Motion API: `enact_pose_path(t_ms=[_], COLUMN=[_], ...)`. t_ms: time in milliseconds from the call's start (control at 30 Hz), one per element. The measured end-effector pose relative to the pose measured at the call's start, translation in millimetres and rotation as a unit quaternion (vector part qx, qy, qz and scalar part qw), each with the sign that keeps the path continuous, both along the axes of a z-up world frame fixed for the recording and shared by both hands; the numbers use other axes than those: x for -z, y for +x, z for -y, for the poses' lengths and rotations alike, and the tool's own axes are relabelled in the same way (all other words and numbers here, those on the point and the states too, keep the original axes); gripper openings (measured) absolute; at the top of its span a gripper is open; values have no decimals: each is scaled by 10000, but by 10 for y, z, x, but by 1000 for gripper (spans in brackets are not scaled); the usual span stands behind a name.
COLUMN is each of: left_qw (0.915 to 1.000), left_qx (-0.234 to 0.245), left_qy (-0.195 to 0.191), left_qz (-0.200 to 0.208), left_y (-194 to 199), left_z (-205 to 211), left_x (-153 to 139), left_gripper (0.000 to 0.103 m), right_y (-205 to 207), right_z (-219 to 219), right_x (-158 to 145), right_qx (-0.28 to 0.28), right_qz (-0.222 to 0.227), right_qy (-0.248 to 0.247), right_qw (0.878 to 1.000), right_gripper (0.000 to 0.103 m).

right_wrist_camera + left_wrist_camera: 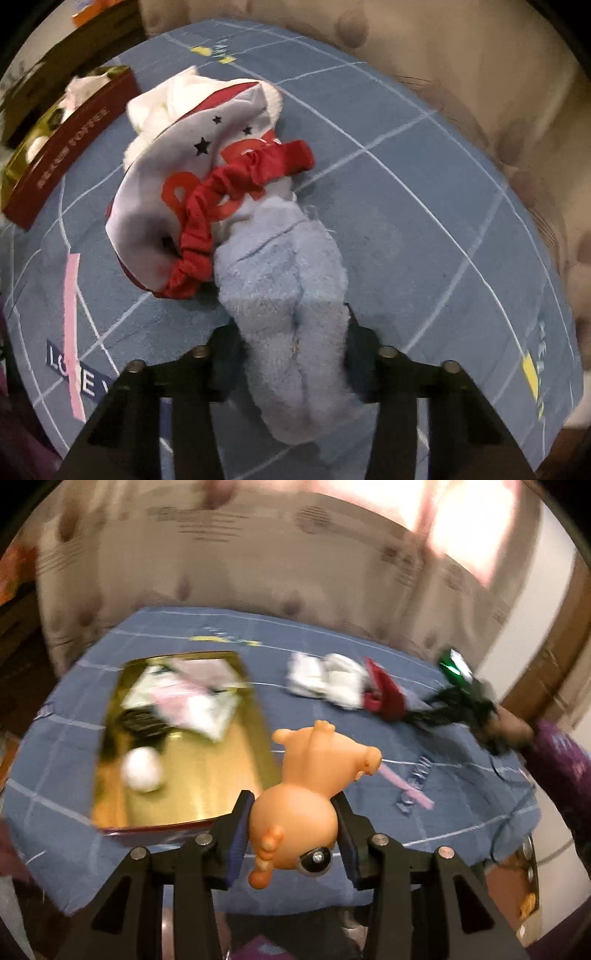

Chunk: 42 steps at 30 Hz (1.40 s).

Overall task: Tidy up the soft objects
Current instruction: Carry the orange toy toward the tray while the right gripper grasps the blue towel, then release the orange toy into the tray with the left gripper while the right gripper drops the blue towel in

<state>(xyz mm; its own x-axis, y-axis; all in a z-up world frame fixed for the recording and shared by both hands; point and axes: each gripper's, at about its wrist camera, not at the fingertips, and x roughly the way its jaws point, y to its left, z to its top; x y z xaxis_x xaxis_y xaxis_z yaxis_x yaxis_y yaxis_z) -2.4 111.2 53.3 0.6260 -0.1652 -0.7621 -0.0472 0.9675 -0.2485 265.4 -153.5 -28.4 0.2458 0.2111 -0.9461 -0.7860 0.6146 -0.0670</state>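
Left gripper [295, 834]: we clamp an orange rubber toy [314, 775].
Right gripper [291, 350]: we pinch a blue fuzzy cloth [284, 295].
Risk: the round toy could squirt free short of the gold tray [207, 797].

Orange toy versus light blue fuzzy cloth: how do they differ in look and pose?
The orange toy is smooth, glossy and moulded; the light blue fuzzy cloth is matte, fluffy and limp. The toy hangs above the blue sheet; the cloth's far end touches the red scrunchie. Each sits between one pair of tongs.

Home bedroom, blue checked bedsheet [424, 206], patterned beige curtain [229, 561] behind
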Motion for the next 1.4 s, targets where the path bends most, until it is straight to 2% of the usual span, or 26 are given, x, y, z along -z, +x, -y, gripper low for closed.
enact_pose_path(t_ms=[33,133,233,367,533,667,900,967,1067,1100,1133,1233,1400], left_qw=[9999,9988,9974,9969,9965,9949,9946,9934,9840,9796,9789,9827,9730], left_qx=[-105,-485,-716,-778,-743,-773,-660,-581,-775,-860,-862,-963,-1648], left_qy=[5,9,56,148,381,634,609,810,1515,1741,1786,1563,1618], left_qz=[-18,-24,1,39,-17,-137,-524,-562,-521,-523,-492,-259,15], left_y=[-23,-87,-83,22,349,640,880,909,903,892,870,726,352], left_z=[-80,-372,-600,-726,-754,-761,-831,-784,-692,-668,-664,-688,-761], left_x=[12,25,38,83,215,384,686,710,675,651,627,480,226], left_gripper=[43,43,43,43,44,46,47,51,66,66,66,66,66], right_y=[-59,-354,-717,-1237,-1715,-1917,-2062,-2096,-2142,-2154,-2158,-2182,-2206], right_z=[43,272,591,988,1053,929,782,736,673,643,612,451,-23], right_x=[-14,-67,-165,-358,-584,-727,-764,-775,-797,-810,-824,-878,-1042], right_qx=[183,622,1102,1817,2141,2141,2088,2049,1983,1961,1938,1774,1309], right_qz=[83,393,485,458,474,486,338,323,281,249,214,172,-124], right_qy=[15,137,632,1432,2119,2421,2577,2588,2635,2688,2749,2851,3252], right_qw=[9998,9972,9907,9718,9524,9451,9428,9434,9436,9427,9415,9418,9365], right_gripper=[29,26,25,25,25,25,25,25,25,25,25,25,26])
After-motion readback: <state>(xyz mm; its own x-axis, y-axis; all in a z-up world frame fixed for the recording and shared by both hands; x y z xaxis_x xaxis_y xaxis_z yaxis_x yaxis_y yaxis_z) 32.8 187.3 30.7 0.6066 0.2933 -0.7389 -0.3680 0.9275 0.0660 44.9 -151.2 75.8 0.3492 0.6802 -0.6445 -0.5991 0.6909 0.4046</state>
